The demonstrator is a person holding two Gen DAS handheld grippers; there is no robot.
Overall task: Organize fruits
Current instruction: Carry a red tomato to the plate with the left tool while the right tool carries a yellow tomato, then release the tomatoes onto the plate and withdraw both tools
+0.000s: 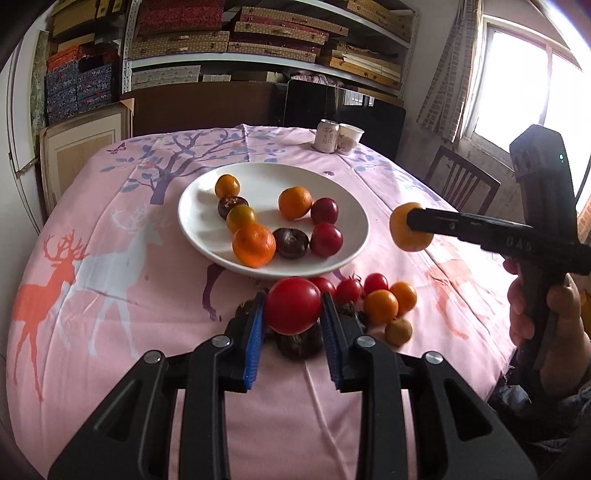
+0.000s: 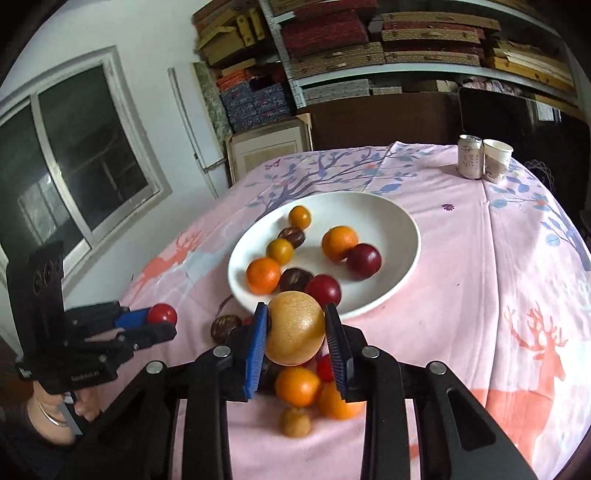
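The left gripper [image 1: 293, 314] was clamped on a red tomato [image 1: 293, 304], its blue pads [image 1: 255, 343] pressing both sides of the fruit, which hung above the pink deer-print tablecloth [image 1: 110, 295] just in front of the white plate [image 1: 273, 218]. The right gripper [image 2: 295, 332] gripped a yellow-orange fruit [image 2: 295, 328] — smooth and rounded, its kind hard to tell — between its own blue pads [image 2: 256, 347]; seen from the left wrist, that fruit was held in the air to the right of the plate, clear of the cloth.

On the plate lay four oranges, two dark red plums [image 1: 325, 238] and two dark brown fruits [image 1: 290, 242], most of them grouped toward the near side. The rest of the pile sat on the cloth beside the plate's near rim: several small red tomatoes [image 1: 376, 282], two oranges [image 1: 380, 306] touching each other, a small brownish fruit [image 1: 398, 331] and dark brown ones partly hidden under the left gripper.

At the far edge of the table a drink can [image 1: 327, 136] and a paper cup [image 1: 349, 138] stood side by side, touching. Behind them rose shelves stacked with flat boxes [image 1: 273, 33]. A hand [image 1: 546, 317] held the right gripper's handle — a bracelet showed on the wrist holding the other, in the right wrist view.
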